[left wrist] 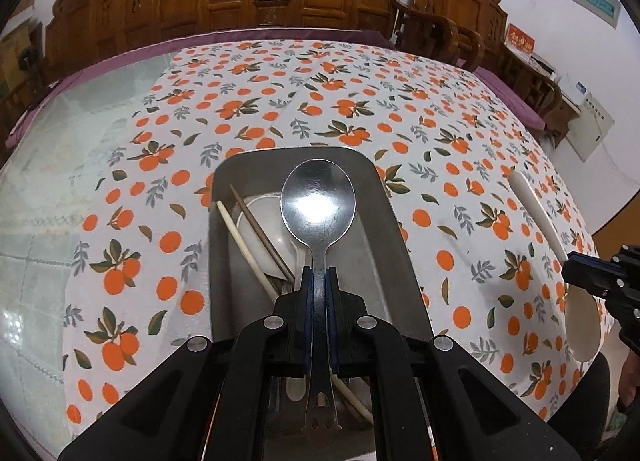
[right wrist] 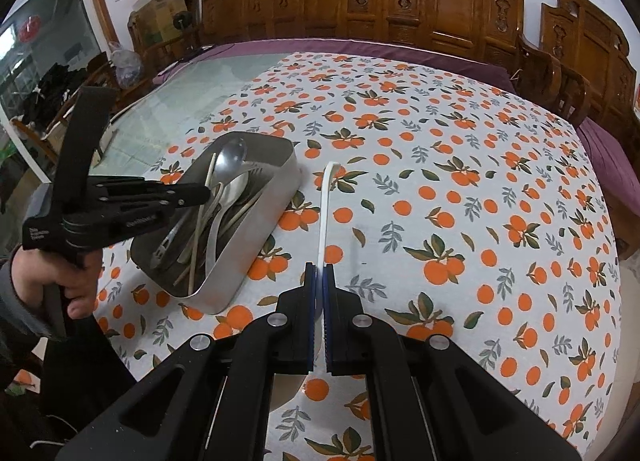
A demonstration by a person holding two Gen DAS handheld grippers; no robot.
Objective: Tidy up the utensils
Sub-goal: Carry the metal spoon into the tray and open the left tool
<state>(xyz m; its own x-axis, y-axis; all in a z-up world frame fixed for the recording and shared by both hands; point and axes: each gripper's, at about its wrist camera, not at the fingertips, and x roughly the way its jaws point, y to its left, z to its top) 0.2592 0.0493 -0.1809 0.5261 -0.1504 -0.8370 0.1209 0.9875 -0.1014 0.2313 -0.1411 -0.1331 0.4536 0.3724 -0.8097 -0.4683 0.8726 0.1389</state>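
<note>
two grippers, each holding a spoon, at a metal utensil tray

the left gripper (left wrist: 319,281) was clenched on the handle of a metal spoon (left wrist: 318,205), which it held above a rectangular metal tray (left wrist: 384,221). the spoon's bowl pointed away from the camera, over the far half of the tray. inside the tray lay a pale chopstick (left wrist: 244,245), a dark brown chopstick (left wrist: 262,235) and a white spoon (left wrist: 260,237) beneath them. from the right wrist view, the tray (right wrist: 256,221) held more metal cutlery piled together, and the left gripper (right wrist: 120,201) hovered over its left edge, gripped by a bare hand (right wrist: 64,281).

the right gripper (right wrist: 319,281) was clamped on the thin handle of a white plastic spoon (right wrist: 325,213), just right of the tray. the handle stretched forward over a tablecloth (right wrist: 460,201) printed with oranges and leaves. in the left wrist view the same white spoon (left wrist: 552,245) sat at the far right, its broad bowl nearest the camera.
</note>
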